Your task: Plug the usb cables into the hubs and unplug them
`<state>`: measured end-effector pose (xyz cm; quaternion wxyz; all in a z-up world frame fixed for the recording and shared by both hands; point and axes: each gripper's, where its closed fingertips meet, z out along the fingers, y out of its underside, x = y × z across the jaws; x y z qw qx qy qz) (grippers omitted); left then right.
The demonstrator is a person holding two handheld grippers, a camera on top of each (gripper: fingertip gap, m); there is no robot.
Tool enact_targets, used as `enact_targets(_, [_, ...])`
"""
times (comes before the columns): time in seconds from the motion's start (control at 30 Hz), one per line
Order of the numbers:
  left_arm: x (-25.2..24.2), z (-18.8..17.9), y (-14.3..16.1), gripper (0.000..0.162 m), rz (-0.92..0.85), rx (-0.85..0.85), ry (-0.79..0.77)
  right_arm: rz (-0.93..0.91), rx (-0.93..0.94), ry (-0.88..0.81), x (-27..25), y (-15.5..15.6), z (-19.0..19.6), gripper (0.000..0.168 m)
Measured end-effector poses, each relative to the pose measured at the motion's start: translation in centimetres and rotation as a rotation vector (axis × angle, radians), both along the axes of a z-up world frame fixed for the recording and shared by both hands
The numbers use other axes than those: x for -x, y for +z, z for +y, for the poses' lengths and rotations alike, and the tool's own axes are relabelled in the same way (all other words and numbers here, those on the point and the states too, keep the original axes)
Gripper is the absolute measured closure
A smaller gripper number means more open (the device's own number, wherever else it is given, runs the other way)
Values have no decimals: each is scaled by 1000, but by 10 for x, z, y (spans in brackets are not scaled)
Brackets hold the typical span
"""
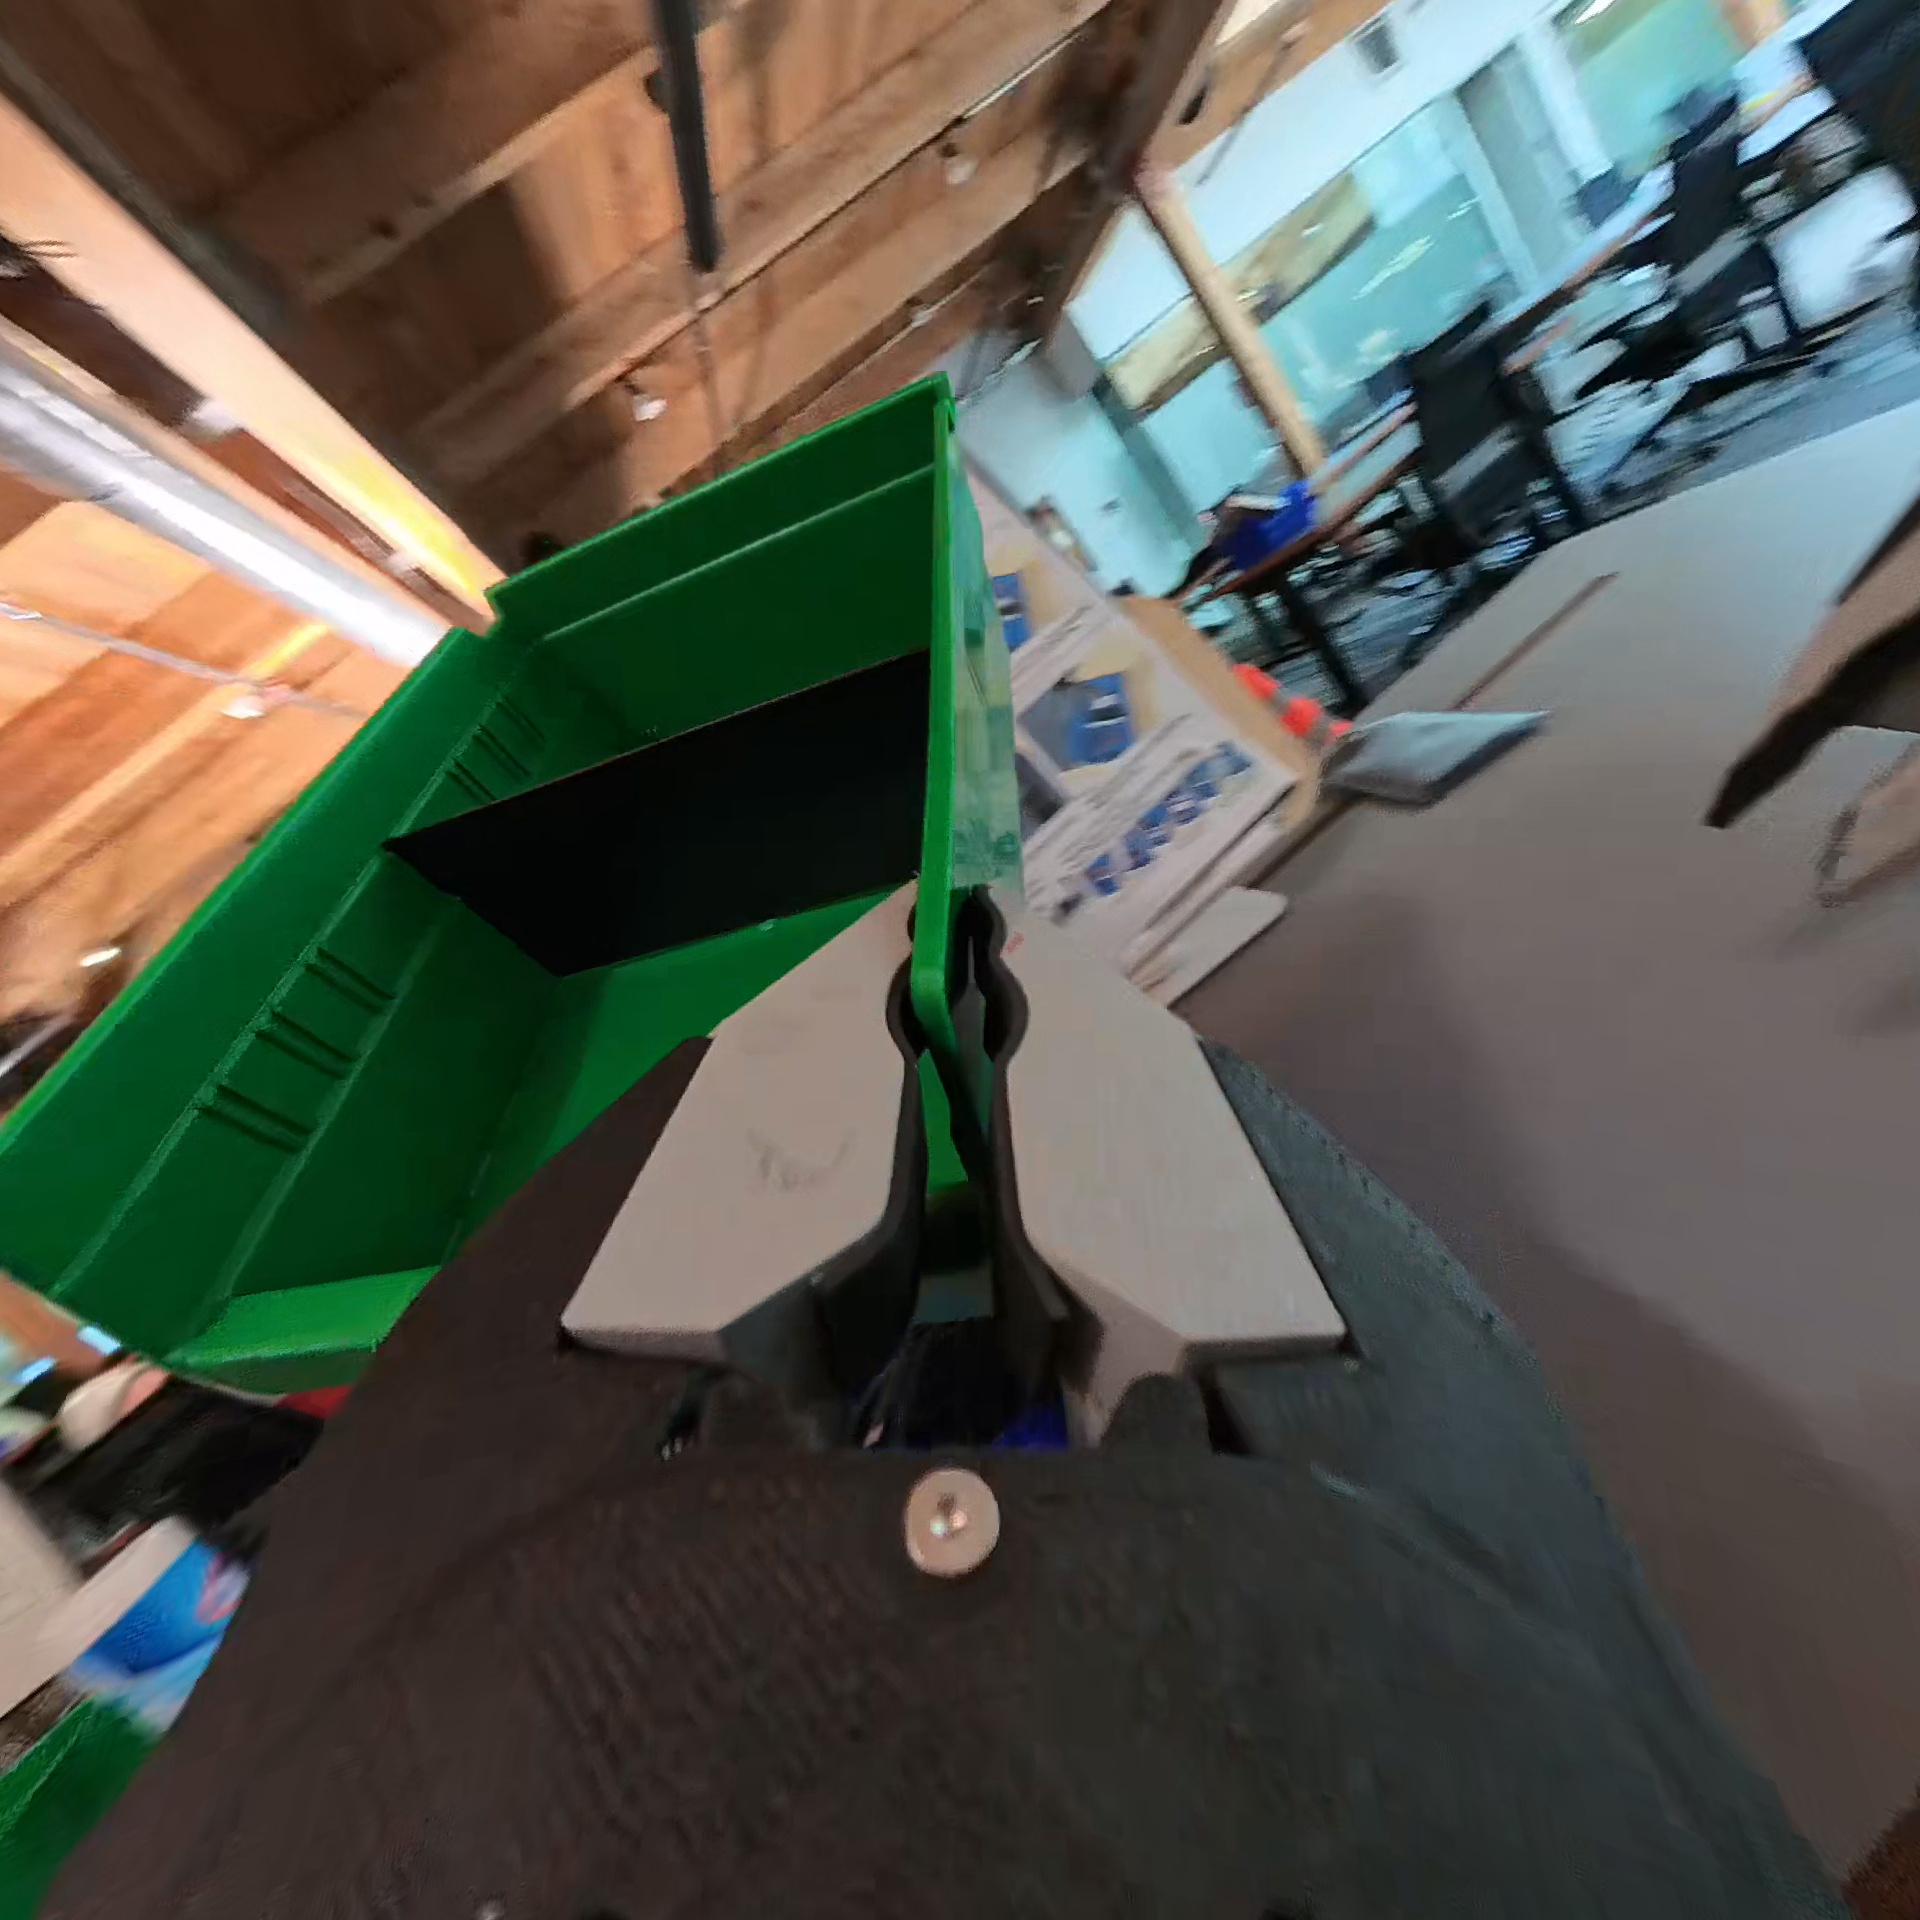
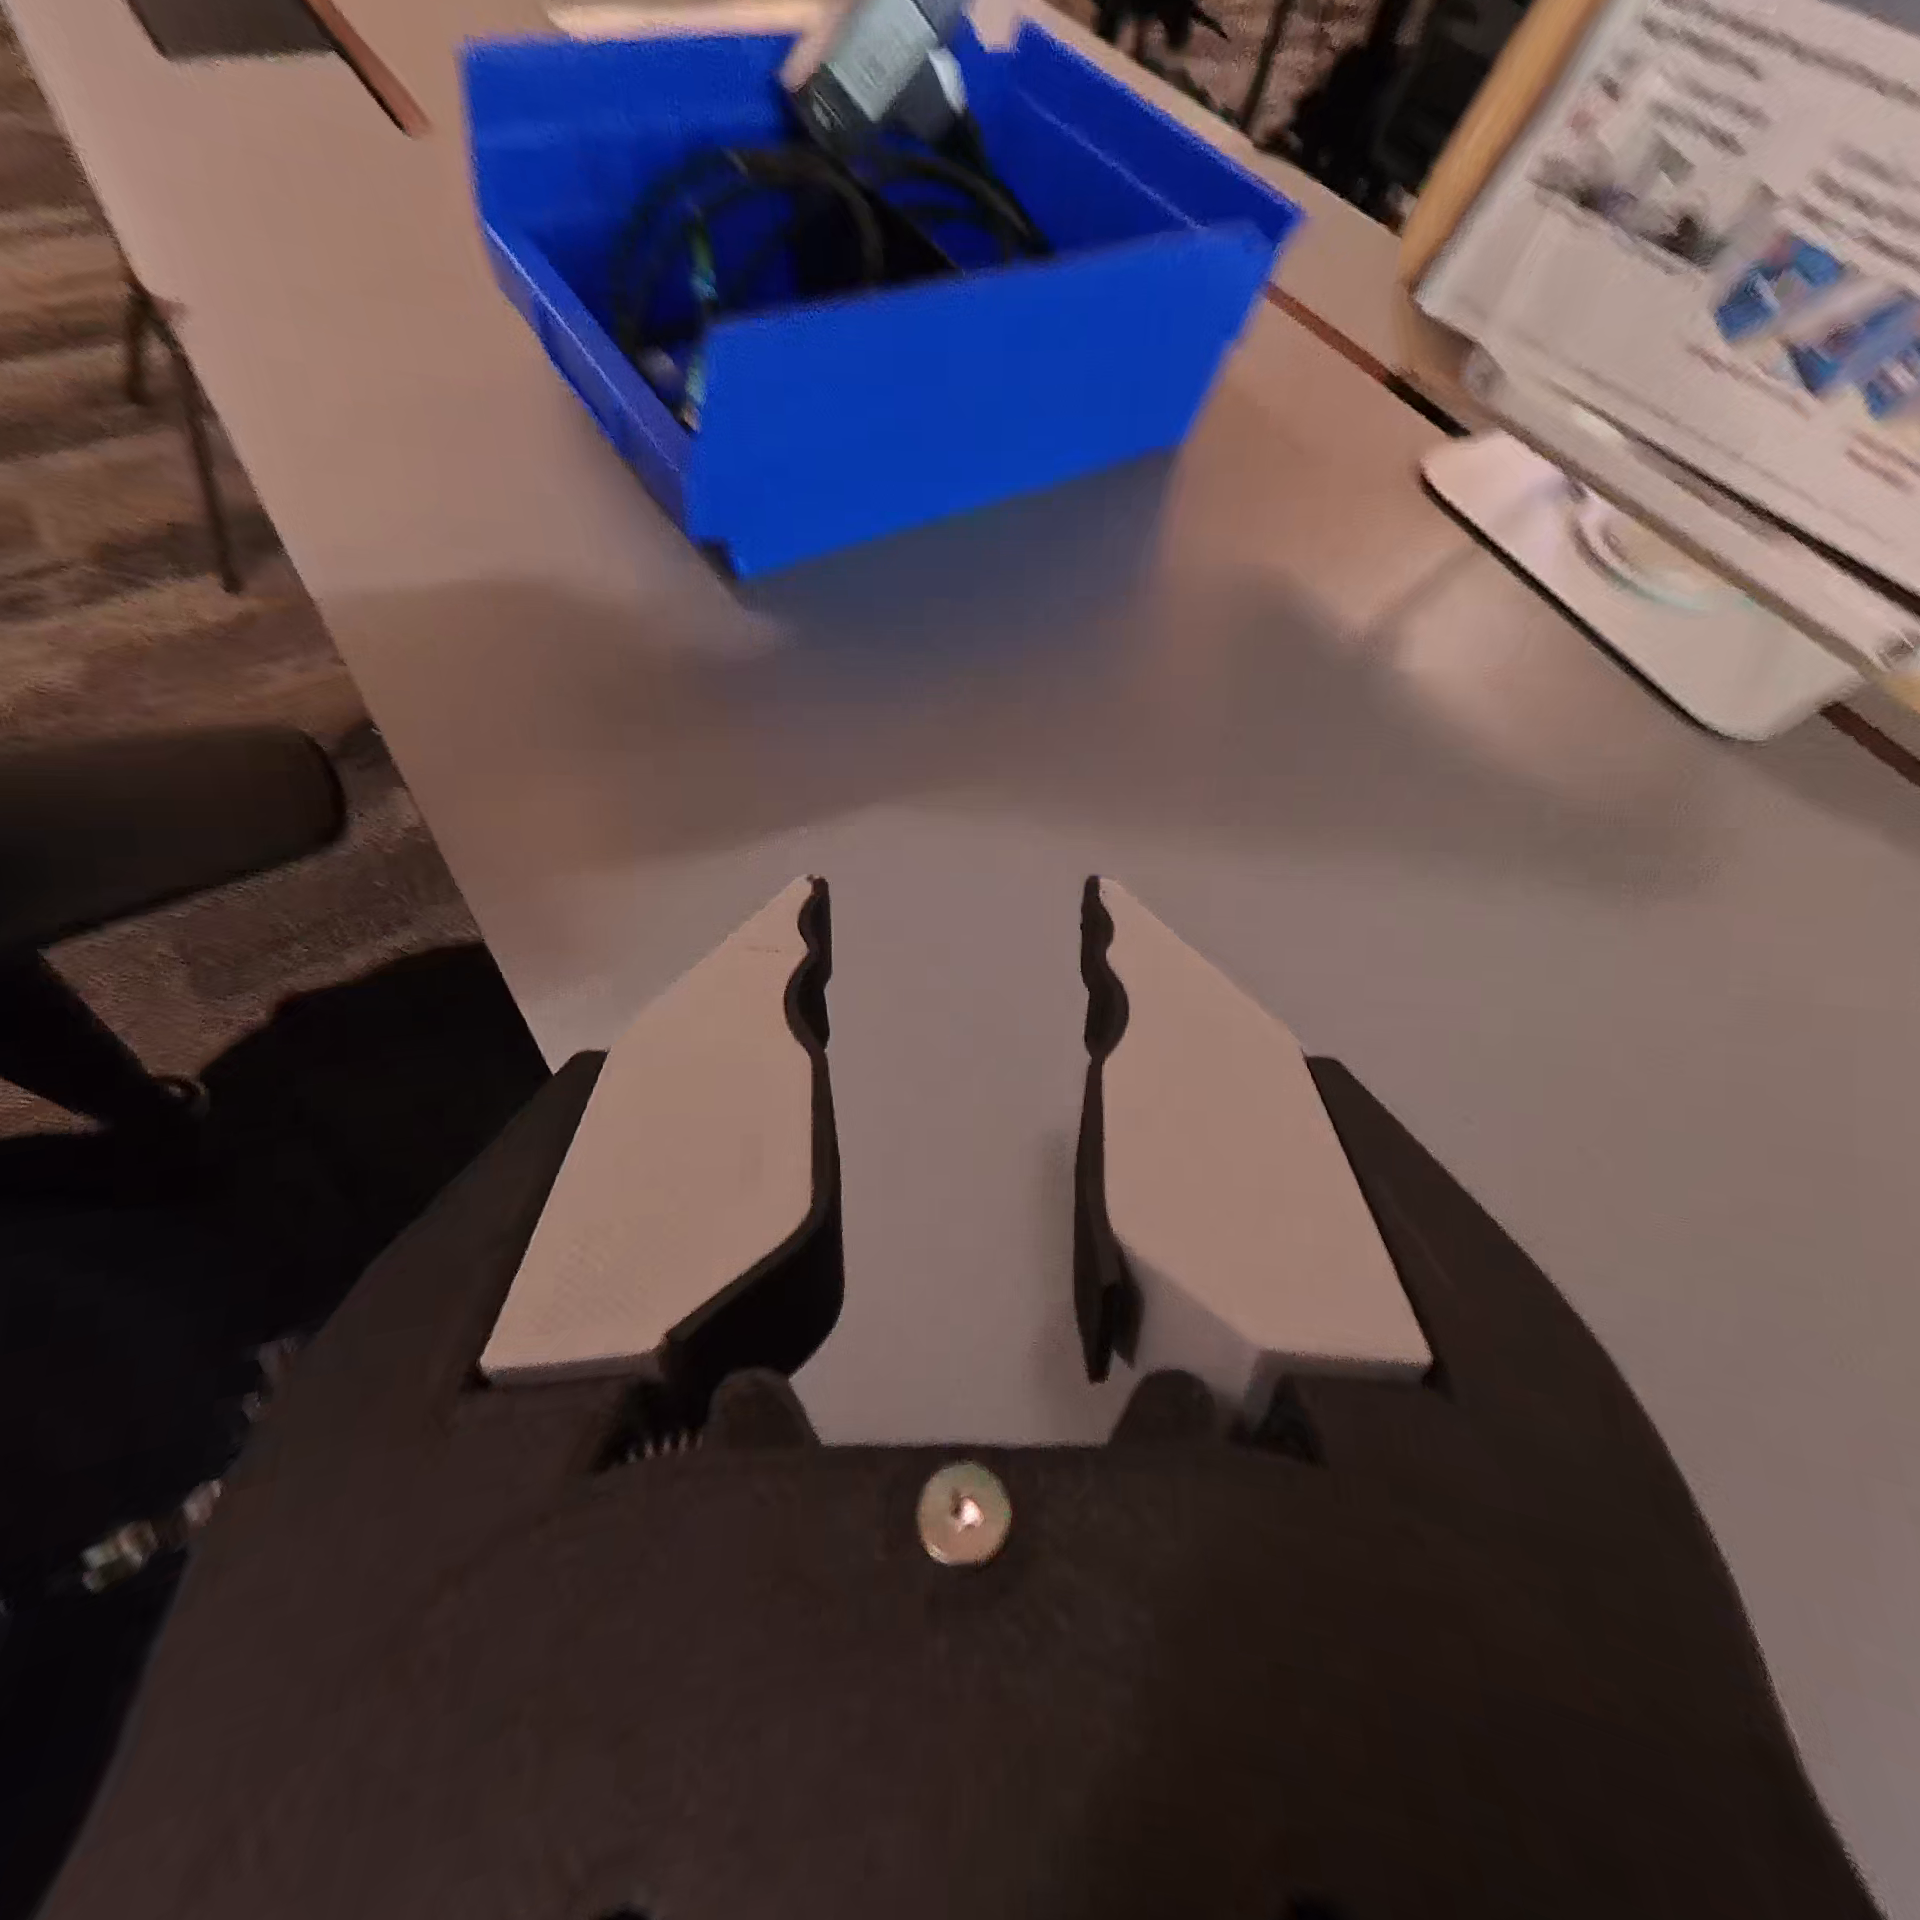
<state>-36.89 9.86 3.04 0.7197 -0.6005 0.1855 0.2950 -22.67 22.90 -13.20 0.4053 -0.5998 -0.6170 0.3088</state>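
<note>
My left gripper [image 1: 951, 997] is shut on the side wall of a green plastic bin [image 1: 343, 997] and holds it tilted up in the air. A black divider [image 1: 686, 810] crosses the bin's inside, which otherwise looks bare. My right gripper [image 2: 951, 914] is open and empty, low over a pale table [image 2: 1247, 831]. Ahead of it on the table stands a blue plastic bin [image 2: 935, 416] with coiled black cables [image 2: 790, 208] and a grey-and-black device [image 2: 883, 62] at its far end.
A white stand with a printed sheet [image 2: 1704, 270] sits at the table's right. The table's left edge [image 2: 416, 790] drops to carpet and a dark chair [image 2: 156, 831]. The left wrist view shows a wooden ceiling [image 1: 416, 208], a grey tabletop [image 1: 1558, 935] and far desks [image 1: 1558, 395]. Left tips to right tips: about 25 centimeters.
</note>
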Motion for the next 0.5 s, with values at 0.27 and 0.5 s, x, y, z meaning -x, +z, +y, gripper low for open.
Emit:
enact_targets(0.27, [-143, 95, -60, 159, -16, 257, -327, -3, 44, -168, -122, -23, 58, 127])
enact_targets(0.5, [-225, 191, -151, 159, -166, 527, -455, 21, 27, -261, -154, -17, 73, 128])
